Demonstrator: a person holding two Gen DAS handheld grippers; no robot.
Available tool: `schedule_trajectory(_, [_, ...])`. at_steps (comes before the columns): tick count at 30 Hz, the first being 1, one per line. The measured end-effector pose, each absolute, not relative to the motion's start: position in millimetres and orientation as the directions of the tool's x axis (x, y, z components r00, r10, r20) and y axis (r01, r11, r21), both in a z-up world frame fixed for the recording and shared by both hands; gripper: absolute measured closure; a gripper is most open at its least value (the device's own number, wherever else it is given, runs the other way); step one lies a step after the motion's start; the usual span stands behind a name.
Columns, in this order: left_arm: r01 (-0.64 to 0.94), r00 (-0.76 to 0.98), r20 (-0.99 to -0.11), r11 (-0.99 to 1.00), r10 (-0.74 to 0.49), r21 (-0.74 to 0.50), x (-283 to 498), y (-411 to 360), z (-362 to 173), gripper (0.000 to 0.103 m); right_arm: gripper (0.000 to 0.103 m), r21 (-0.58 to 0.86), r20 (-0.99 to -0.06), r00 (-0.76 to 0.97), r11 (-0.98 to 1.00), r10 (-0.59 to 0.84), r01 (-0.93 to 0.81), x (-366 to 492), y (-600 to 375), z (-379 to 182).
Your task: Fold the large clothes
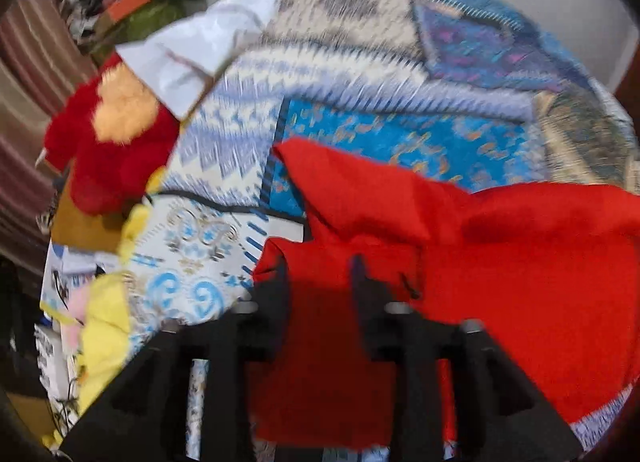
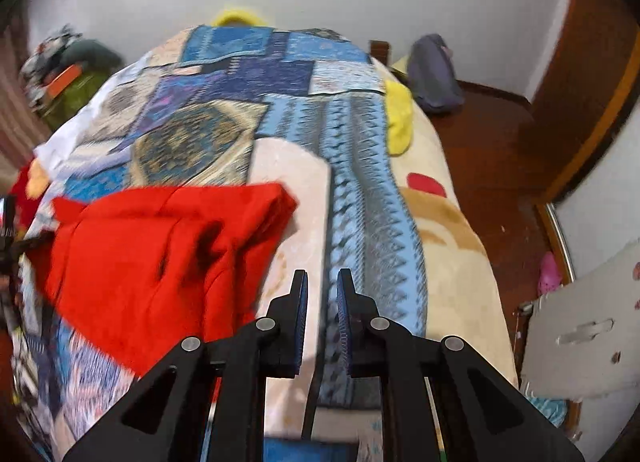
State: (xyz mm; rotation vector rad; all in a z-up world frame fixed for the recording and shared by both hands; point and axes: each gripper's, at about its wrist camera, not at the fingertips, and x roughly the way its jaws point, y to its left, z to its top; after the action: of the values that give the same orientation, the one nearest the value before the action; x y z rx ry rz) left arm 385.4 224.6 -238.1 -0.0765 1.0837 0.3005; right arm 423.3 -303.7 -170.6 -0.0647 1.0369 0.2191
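A large red garment (image 1: 480, 246) lies crumpled on the bed's blue patterned cover (image 1: 400, 142). My left gripper (image 1: 320, 274) points down at it with its fingers apart; red cloth shows in the gap and under the tips, and the pads do not press on it. In the right wrist view the same red garment (image 2: 160, 246) lies at the left, partly folded over itself. My right gripper (image 2: 322, 282) hovers over the bed cover (image 2: 352, 166) to the right of the garment, its blue pads nearly together with nothing between them.
A red plush toy (image 1: 108, 142), a white cloth (image 1: 192, 50) and yellow fabric (image 1: 104, 326) lie along the bed's left side. A heap of clothes (image 1: 128, 10) sits beyond. On the wooden floor (image 2: 492, 150) at the right rests a grey bag (image 2: 434, 74); a white panel (image 2: 580, 334) stands nearby.
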Motion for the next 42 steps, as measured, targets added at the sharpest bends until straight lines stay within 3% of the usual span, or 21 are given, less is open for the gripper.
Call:
schedule_trajectory(2, [-0.271,0.487,-0.852,0.961,0.191,0.060,372.5,220.5,-216.7,0.034,0.093,0.078,-0.850,0.484,0.959,0.207,-0.272,407.0,-290.0,-164.2])
schedule_trajectory(6, [-0.224,0.543,-0.830,0.975,0.127,0.003,344.3,203.0,-183.9,0.020,0.093,0.179,-0.830,0.440,0.910,0.344,-0.375,384.7,-248.1,-160.9])
schedule_trajectory(12, [-0.065,0.532,-0.846,0.998,0.018,-0.020,314.8,150.7,-194.3,0.019,0.093,0.266,-0.831,0.307,0.817,0.463,-0.512,368.8,-169.5,-177.6])
schedule_trajectory(17, [0.042,0.461,-0.887,0.999,-0.039,-0.022,311.0,104.6,-235.2,0.019,0.093,0.233,-0.871,0.228,0.776,0.434,-0.586,359.9,-119.2,-203.5])
schedule_trajectory(23, [0.044,0.404,-0.914,0.999,-0.040,-0.024,329.9,83.6,-274.1,0.019,0.093,0.209,-0.915,0.154,0.763,0.374,-0.612,368.9,-91.3,-238.0])
schedule_trajectory(29, [0.034,0.441,-0.896,0.999,-0.048,-0.036,348.3,97.6,-263.8,0.019,0.093,0.209,-0.915,0.164,0.780,0.369,-0.590,392.3,-89.1,-246.4])
schedule_trajectory(42, [-0.078,0.488,-0.860,0.989,0.147,0.125,434.1,166.1,-230.5,0.019,0.093,0.495,-0.819,0.001,0.707,0.574,-0.504,480.0,-117.9,-218.9])
